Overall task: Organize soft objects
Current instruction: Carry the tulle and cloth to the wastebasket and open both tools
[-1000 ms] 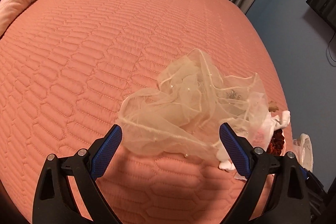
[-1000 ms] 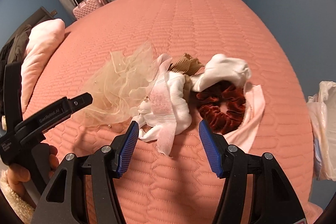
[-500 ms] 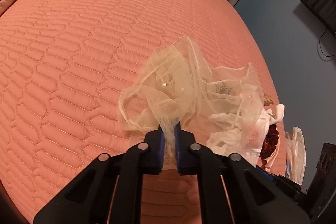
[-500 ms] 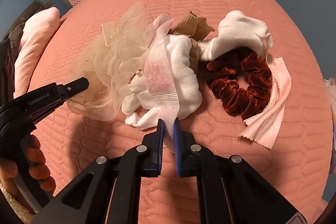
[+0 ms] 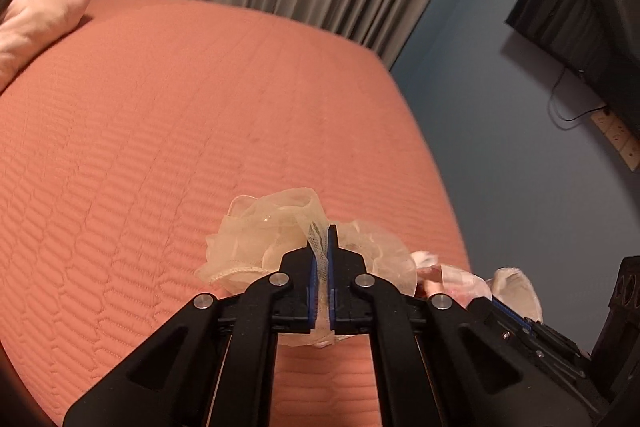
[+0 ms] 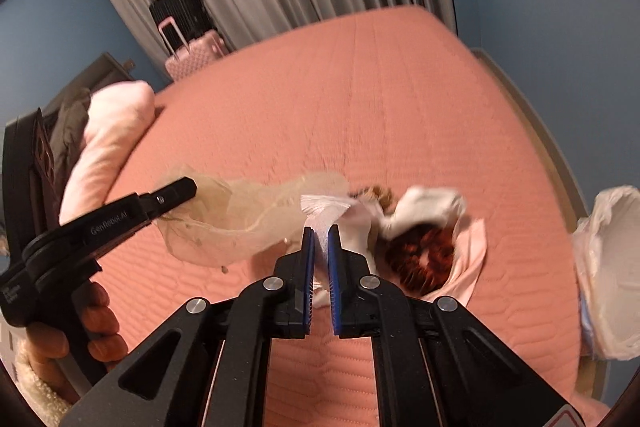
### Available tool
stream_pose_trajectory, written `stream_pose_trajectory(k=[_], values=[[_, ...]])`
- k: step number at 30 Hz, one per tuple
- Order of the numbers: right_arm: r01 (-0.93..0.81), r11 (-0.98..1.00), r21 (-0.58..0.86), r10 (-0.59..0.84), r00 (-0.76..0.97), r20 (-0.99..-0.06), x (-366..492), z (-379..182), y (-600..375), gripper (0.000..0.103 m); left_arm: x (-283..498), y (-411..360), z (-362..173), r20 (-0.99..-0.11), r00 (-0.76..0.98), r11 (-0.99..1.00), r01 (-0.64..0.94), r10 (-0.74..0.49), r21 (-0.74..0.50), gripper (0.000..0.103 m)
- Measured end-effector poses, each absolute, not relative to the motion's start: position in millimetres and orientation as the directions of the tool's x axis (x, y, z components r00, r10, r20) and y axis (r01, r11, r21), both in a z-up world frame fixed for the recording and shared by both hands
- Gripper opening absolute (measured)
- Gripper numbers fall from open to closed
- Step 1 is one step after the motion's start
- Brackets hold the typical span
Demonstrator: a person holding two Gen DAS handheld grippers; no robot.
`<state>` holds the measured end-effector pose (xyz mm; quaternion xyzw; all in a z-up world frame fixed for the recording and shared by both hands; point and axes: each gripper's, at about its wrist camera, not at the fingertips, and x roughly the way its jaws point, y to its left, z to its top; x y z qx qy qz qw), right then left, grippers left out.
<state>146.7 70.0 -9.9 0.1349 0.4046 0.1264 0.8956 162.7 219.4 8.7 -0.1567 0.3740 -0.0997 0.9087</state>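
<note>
On the left, the left gripper (image 5: 322, 247) has its jaws pinched tight on a fold of the see-through net cloth (image 5: 276, 231). The net is very light and floppy, and it looks easy to snag, so a bunched fold is a good place to hold it. It hangs just past the jaws, above the bed (image 5: 160, 131). In the middle, the right gripper (image 6: 319, 241) has its jaws squeezed on a strip of the white cloth (image 6: 332, 207), which is soft and limp. On the right, the red scrunchie (image 6: 424, 259) lies on the bed beside a white sock (image 6: 428, 205).
</note>
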Motion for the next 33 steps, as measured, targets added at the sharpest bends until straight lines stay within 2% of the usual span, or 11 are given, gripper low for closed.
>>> stream_pose_trajectory(k=[7,16,33], values=[[-0.112,0.935,0.337,0.302,0.749,-0.589,124,60,23,0.006,152,169,61,-0.576,0.734,0.919,0.17,-0.359,-0.357,0.003],[-0.035,0.944,0.329,0.207,0.838,-0.505,84,115,-58,0.006,136,97,85,-0.529,0.711,0.882,0.315,-0.464,-0.351,0.003],[0.178,0.928,0.327,0.017,0.858,-0.514,32,103,-202,0.006,117,-54,81,-0.554,0.543,0.77,0.524,-0.631,-0.364,0.004]])
